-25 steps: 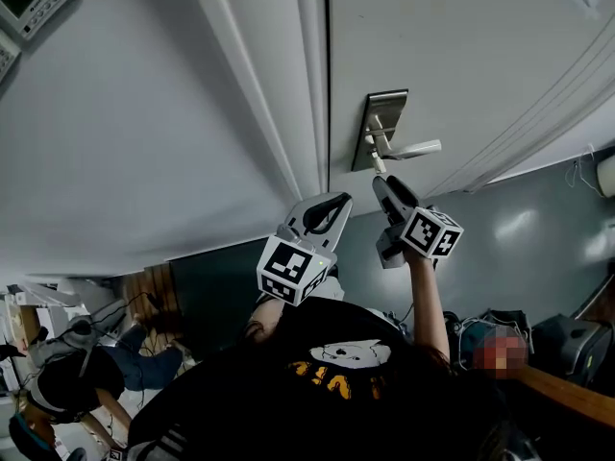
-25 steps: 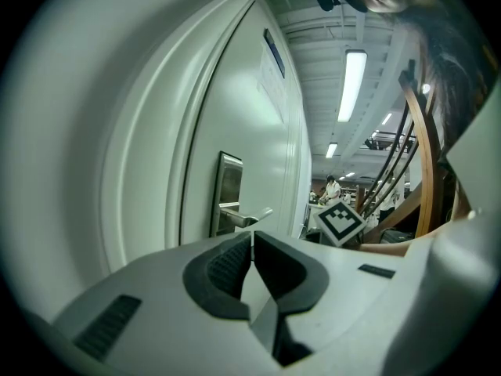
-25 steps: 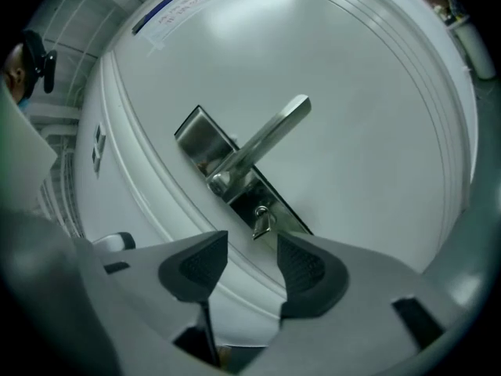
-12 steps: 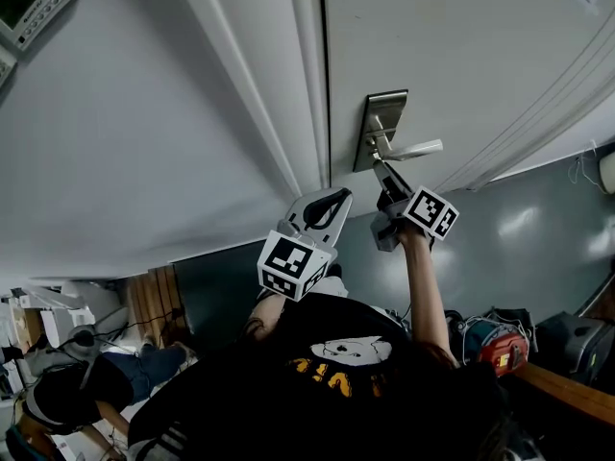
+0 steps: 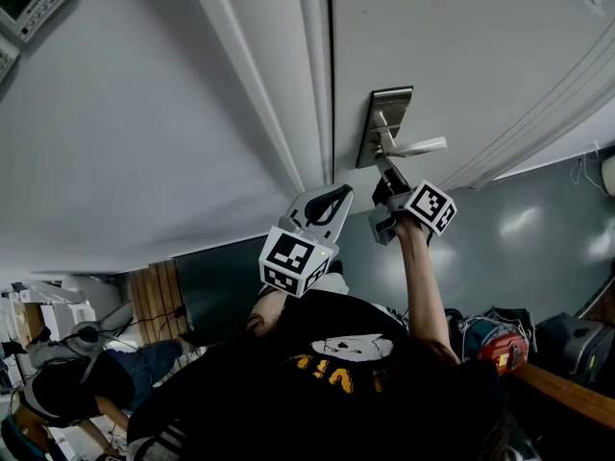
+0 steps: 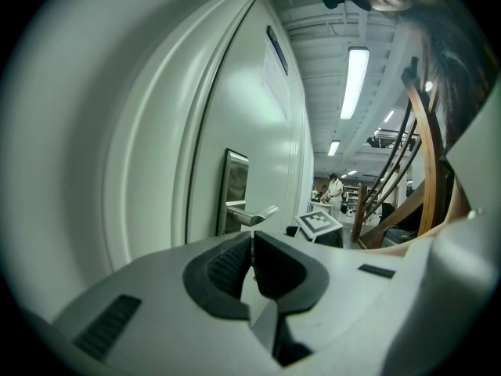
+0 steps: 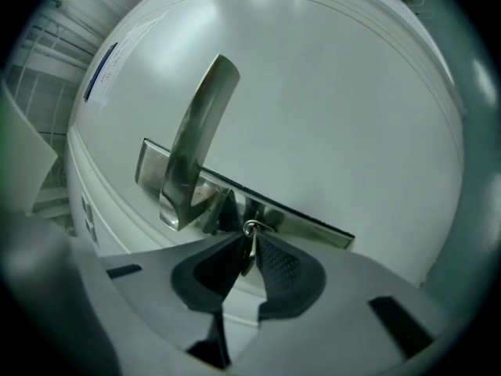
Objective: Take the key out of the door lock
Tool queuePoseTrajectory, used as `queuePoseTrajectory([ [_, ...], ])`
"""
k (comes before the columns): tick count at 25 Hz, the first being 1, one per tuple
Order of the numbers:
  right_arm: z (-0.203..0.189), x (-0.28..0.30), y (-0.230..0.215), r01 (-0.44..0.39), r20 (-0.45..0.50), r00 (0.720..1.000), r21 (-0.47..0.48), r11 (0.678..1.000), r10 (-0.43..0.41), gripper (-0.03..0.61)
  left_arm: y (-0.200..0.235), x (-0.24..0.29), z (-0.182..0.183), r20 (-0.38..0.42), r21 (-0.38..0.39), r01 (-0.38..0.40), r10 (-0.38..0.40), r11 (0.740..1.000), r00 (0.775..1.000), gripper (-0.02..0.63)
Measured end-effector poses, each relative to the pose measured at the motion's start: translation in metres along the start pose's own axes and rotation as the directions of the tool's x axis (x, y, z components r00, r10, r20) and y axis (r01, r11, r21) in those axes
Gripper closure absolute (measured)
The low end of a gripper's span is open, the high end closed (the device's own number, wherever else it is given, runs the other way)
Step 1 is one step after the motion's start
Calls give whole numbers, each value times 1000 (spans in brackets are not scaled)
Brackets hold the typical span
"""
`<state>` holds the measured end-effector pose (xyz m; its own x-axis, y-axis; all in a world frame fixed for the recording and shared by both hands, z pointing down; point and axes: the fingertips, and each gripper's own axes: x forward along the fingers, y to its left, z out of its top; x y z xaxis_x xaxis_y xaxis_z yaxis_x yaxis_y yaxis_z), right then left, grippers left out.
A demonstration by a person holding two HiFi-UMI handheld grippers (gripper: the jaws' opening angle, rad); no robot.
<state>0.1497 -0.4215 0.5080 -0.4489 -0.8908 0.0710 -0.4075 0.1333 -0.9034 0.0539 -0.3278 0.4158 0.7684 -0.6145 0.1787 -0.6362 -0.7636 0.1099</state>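
While your left gripper (image 5: 336,198) hangs short of the door, jaws together and empty, let your right gripper (image 7: 245,251), closing on the key (image 7: 249,238) in the lock plate (image 5: 386,113), seat firmly; then draw straight out, no twist.

Black T-shirt (image 5: 288,406), yellow print (image 5: 338,379)

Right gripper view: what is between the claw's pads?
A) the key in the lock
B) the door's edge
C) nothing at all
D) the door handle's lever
A: the key, with its small ring, stands between the pads of the right claw, which is closing on it next to the door handle.
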Motion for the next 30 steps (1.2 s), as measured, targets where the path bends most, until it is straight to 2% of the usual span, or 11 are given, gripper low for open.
queuePoseTrajectory([
  [4,-2,7,0,9,10,1000,35,999,-10,534,6,-1,1,-3,-1,4,-4,1000,1000,597],
  [10,1,6,-6,-17,56,998,194,981,6,551,4,2,-1,-8,1,12,-12,1000,1000,597],
  [13,0,7,-9,-20,63,998,239,971,5,554,4,3,-2,-10,1,16,-16,1000,1000,597],
  [22,-1,0,-8,-35,88,996,340,940,5,558,1,-3,-1,-7,4,8,-8,1000,1000,597],
  [30,-8,-20,-10,-48,82,996,354,934,20,558,3,0,-5,-5,-7,6,-6,1000,1000,597],
])
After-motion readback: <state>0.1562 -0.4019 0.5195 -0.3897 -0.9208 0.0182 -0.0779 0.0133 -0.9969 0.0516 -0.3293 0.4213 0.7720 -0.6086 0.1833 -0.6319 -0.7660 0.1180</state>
